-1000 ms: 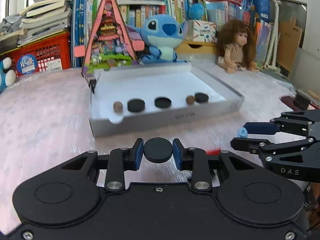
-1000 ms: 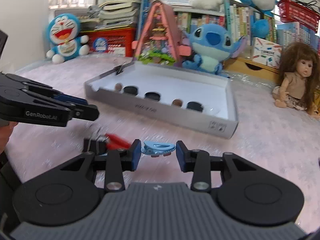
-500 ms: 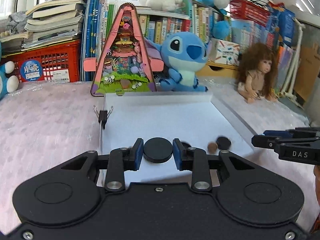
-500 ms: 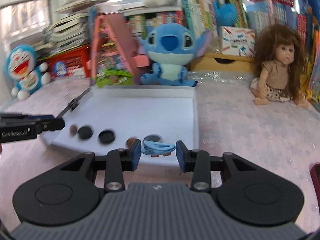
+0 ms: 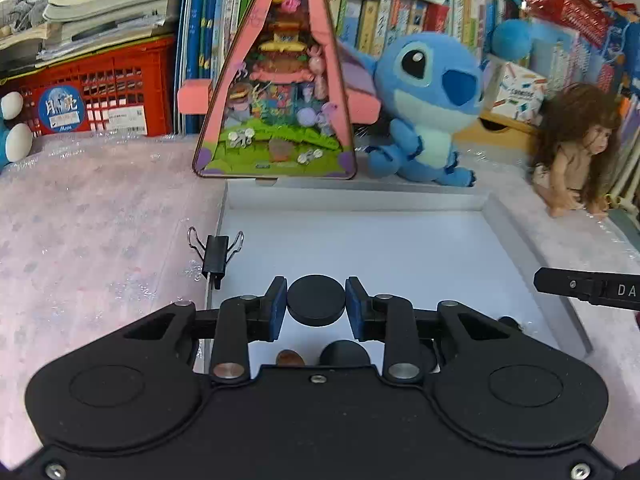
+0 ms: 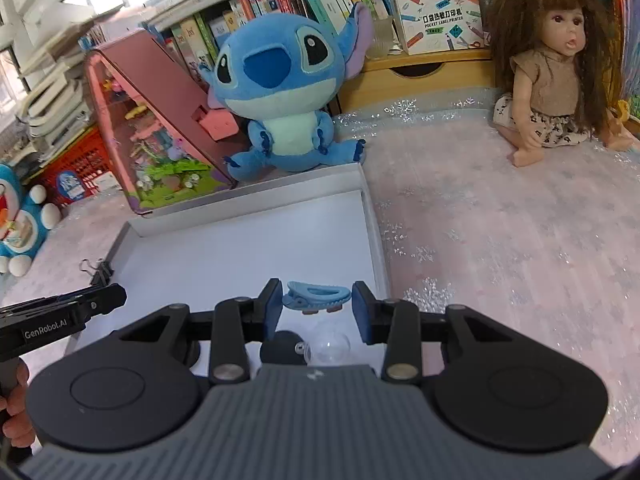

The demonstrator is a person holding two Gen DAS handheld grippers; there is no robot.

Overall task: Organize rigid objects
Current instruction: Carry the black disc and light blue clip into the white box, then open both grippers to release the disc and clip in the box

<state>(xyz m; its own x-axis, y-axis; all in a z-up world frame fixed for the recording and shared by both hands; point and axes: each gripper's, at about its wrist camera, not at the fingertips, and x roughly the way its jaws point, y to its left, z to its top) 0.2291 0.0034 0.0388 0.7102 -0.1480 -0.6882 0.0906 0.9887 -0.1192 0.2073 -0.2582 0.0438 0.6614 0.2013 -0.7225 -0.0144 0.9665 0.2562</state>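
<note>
Clip (image 6: 315,295) lies crosswise in right claw (image 6: 316,308); left claw (image 5: 316,304) grips disc (image 5: 316,300).

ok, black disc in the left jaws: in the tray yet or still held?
Held, not set down. The left gripper is shut on the black disc, jaws pressing both edges, above the tray floor.

Black round disc (image 5: 316,306) held flat above white tray (image 5: 400,248), blue hair clip (image 6: 316,297) held level over it

Stitch plush (image 6: 286,92), doll (image 6: 560,68), books (image 5: 216,12)
</note>
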